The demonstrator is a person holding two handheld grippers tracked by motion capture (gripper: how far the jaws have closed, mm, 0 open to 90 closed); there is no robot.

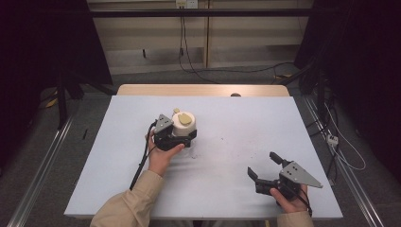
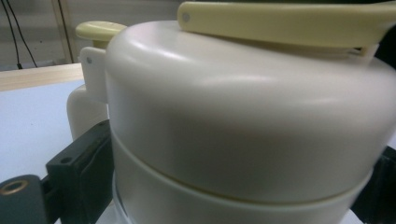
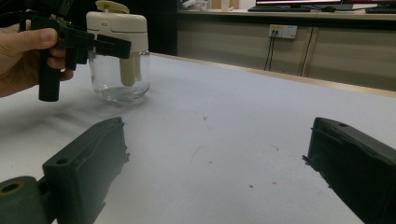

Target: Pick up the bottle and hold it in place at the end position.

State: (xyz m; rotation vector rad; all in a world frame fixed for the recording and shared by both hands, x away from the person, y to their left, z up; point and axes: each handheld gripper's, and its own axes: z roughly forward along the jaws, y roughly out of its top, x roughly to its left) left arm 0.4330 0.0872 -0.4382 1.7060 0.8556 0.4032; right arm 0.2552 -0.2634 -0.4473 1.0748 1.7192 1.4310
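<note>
A clear glass jar (image 1: 183, 124) with a cream lid (image 2: 243, 121) and a pale yellow lever (image 2: 280, 21) on top stands on the white table (image 1: 236, 118), left of centre. My left gripper (image 1: 178, 138) is shut on the lid, one black jaw on each side. In the right gripper view the jar (image 3: 119, 70) stands at the far left with the left gripper (image 3: 93, 43) clamped on its lid, and its base rests on the table. My right gripper (image 1: 261, 163) is open near the front right, with nothing between its jaws.
A strip of bare wood (image 1: 203, 90) runs along the table's far edge, with a small dark object (image 1: 235, 95) on it. Small dark specks (image 3: 252, 185) dot the white cover. Cables (image 1: 340, 142) and metal rails lie on the floor beside the table.
</note>
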